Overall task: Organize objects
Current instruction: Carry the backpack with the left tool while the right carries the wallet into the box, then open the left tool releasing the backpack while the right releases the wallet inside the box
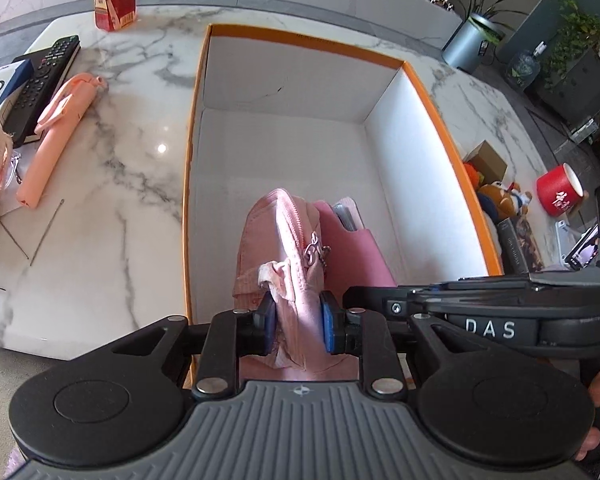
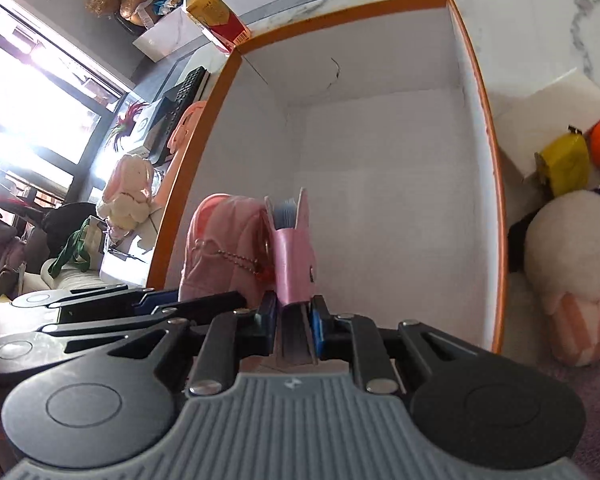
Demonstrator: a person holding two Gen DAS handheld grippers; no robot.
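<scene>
Left gripper (image 1: 299, 326) pinching soft quilted pouch (image 1: 284, 240) | right gripper (image 2: 294, 326) clamping glossy wallet (image 2: 294, 252)

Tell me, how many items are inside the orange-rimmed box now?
2. A pink zip pouch held in the left gripper, and beside it a pink card wallet held in the right gripper. The grippers hide the box's near end.

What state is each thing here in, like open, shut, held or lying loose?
Box: open, no lid.
Pouch: zipped, held by left tongs inside box.
Card holder: held by right tongs, beside pouch.
Umbrella: folded, lying loose on table.
Remote: lying on a book.
</scene>
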